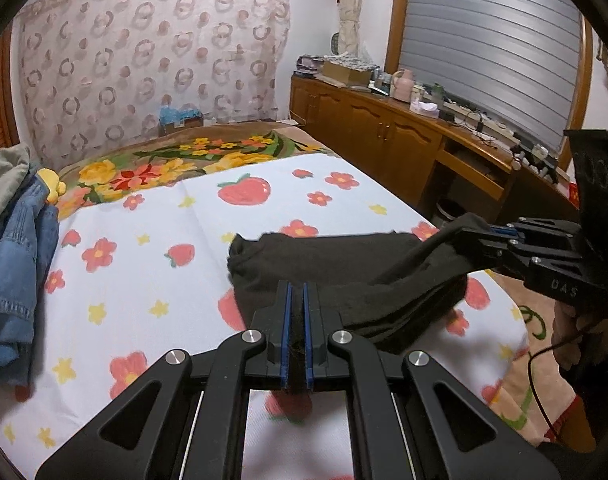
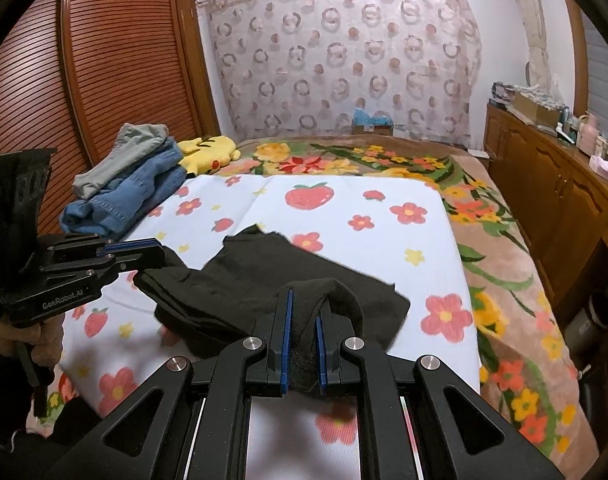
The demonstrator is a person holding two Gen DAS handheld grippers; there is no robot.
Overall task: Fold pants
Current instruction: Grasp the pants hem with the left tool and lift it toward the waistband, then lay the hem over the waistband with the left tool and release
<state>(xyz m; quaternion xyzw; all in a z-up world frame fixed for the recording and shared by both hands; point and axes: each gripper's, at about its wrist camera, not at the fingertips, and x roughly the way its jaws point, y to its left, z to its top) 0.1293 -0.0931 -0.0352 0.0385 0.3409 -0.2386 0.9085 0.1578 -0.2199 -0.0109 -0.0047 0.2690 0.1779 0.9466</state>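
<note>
Left wrist view first: off at the left edge of the bed sits a pile of jeans (image 1: pixel 15 256), kept out of the working area so the strawberry sheet (image 1: pixel 151 216) gives a flat spot to fold on. Moving right, the left gripper (image 1: pixel 297 308) has its fingers clenched on one edge of the black pants (image 1: pixel 316 256), cloth pinched between the blue pads. Further right, the right gripper (image 1: pixel 470 226) is clamped on the other corner of that same edge, so the fabric hangs in a band between the two.

From the right wrist view you get the same story: fingers (image 2: pixel 287 320) pinched shut on a bunched bit of cloth. Most of the pants lie on the sheet in the middle of the bed, near edge lifted. My guess is both corners are held level so the fold lands straight, not skewed.
</note>
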